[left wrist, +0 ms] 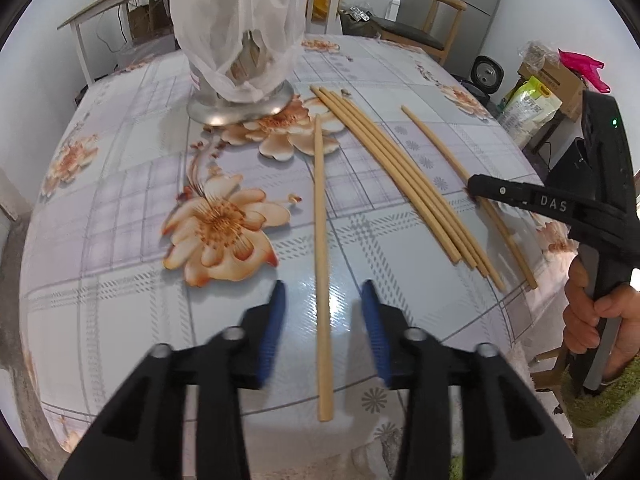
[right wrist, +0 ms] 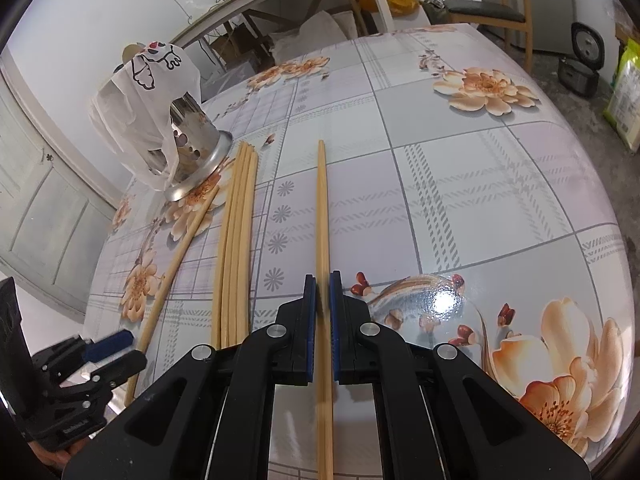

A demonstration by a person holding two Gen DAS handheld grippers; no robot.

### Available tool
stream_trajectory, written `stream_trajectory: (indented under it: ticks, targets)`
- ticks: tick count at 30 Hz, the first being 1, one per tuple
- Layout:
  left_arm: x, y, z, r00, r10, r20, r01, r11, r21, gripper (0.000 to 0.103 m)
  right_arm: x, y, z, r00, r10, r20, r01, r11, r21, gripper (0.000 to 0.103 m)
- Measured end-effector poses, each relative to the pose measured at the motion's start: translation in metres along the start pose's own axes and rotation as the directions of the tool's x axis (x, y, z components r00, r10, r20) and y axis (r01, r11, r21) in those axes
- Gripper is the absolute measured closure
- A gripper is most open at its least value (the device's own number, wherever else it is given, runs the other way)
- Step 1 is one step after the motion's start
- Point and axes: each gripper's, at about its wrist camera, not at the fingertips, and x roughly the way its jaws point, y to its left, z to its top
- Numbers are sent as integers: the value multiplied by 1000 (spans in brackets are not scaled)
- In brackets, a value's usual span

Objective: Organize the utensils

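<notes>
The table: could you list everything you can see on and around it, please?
Utensil holder: one, shiny steel, far side of the table, draped in a white plastic bag.
Bundled chopsticks: four, pale wood, side by side, flat on the table.
Loose chopstick: one, pale wood, flat between open jaws, untouched.
Gripped chopstick: one, pale wood, clamped near its thick end.
Table: one, pale blue checked cloth with orange flowers.
Chair: one, wooden, behind the table.
Left hand-held gripper: black with blue pads, open.
Right hand-held gripper: same colours, shut on the gripped chopstick.
Hand: one, green sleeve, holding the right gripper's handle.
</notes>
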Motion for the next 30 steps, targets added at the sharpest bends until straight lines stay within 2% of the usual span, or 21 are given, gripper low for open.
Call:
stream_trajectory:
  ticks: [4,10,16,21,30]
  targets:
    - [-6,7,8,1000,-14,14,14,1000,-3,56,0,-1,0,1000,9,-1,-9,1000,3,98]
    - [-8,17,23,999,-35,16,35,999,-11,55,1,-1,1,1000,16,-6,-16,1000,5,98]
    - [1,18,40,998,-66,-9,66,998,13,55,1,-1,2,1000,17,-10,-17,1000,3,98]
    - [20,9,67,996,-81,-43,84,994,65,55,1,-2,2,1000,19,-13,-19,1000,0,98]
    - [60,-3,108,998,-17,-61,25,990,141,55,2,0,3,1000,15,-16,-15,1000,-2,98]
